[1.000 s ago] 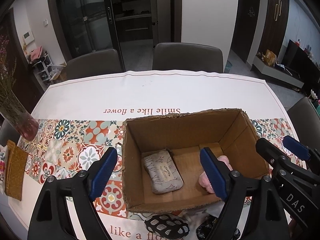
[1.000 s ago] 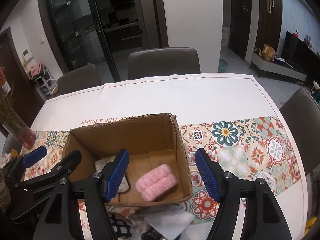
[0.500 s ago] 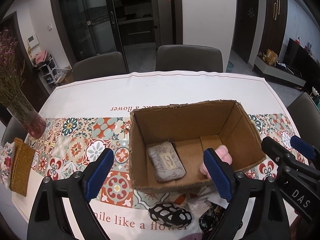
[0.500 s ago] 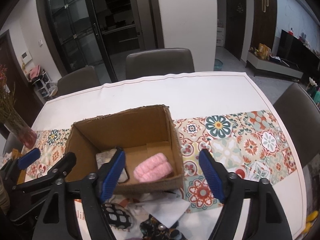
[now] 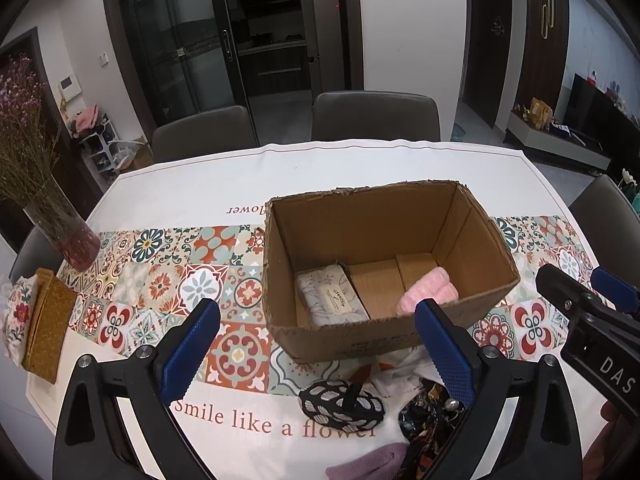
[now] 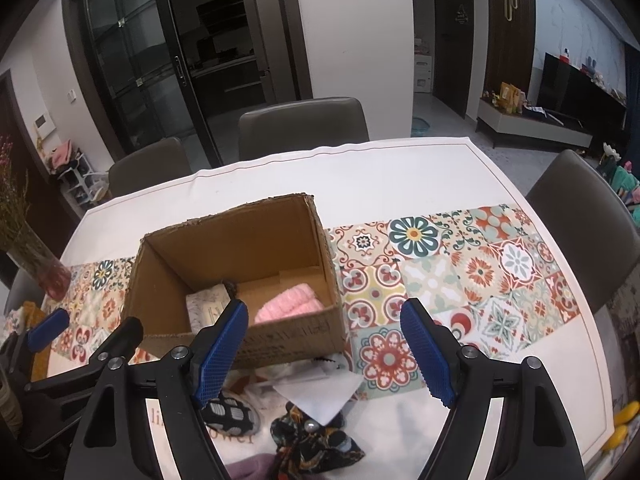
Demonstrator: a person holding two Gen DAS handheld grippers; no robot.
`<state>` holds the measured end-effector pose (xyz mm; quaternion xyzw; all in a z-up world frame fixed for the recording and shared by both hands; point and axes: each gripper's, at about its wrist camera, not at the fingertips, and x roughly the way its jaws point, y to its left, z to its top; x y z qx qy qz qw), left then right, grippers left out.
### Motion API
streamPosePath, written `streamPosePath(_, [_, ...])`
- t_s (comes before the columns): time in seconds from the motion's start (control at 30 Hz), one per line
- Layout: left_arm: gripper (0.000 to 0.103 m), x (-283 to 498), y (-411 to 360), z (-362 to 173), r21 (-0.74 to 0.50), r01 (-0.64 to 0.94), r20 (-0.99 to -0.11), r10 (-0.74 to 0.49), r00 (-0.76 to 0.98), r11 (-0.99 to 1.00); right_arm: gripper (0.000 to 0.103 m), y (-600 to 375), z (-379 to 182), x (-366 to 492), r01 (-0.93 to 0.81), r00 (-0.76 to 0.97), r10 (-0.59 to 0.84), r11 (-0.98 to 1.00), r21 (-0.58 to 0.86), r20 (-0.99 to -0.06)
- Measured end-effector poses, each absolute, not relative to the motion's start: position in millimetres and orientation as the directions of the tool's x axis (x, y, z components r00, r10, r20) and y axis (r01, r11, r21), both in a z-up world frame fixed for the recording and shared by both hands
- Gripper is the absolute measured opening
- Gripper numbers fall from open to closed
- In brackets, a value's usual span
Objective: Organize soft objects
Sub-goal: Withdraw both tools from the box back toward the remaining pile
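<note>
An open cardboard box [image 5: 376, 340] [image 6: 280, 336] stands mid-table. Inside lie a grey printed pouch [image 5: 332, 296] [image 6: 206, 308] and a pink knitted roll [image 5: 428, 292] [image 6: 290, 308]. In front of the box lie a black-and-white patterned pouch [image 5: 340, 402] [image 6: 232, 412], a dark floral fabric piece [image 5: 428, 412] [image 6: 312, 440], a white cloth [image 5: 400, 372] [image 6: 320, 392] and a mauve cloth [image 5: 368, 464] [image 6: 250, 466]. My left gripper [image 5: 316, 356] is open and empty above the near table. My right gripper [image 6: 324, 354] is open and empty, to its right.
A glass vase of dried flowers [image 5: 60, 224] stands at the table's left. A mustard woven pouch [image 5: 48, 324] and an embroidered cloth [image 5: 16, 320] lie at the left edge. Chairs [image 5: 376, 120] surround the table [image 5: 360, 168]. Yellow objects [image 6: 620, 424] lie at the right edge.
Both grippers have pulled back toward the near edge and risen; the box now looks farther away and the loose items in front of it have come into view.
</note>
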<state>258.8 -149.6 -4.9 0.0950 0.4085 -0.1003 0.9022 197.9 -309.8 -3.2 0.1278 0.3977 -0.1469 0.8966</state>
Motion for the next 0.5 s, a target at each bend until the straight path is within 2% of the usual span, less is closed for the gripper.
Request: streamPosePath(0.5, [0.100, 235, -143, -25, 0.087, 0.282, -0.770, -0.115, 0.628, 0.955, 0.079, -307, -17, 169, 0.394, 0.621, -0.178, 0.913, 0.107, -0.763])
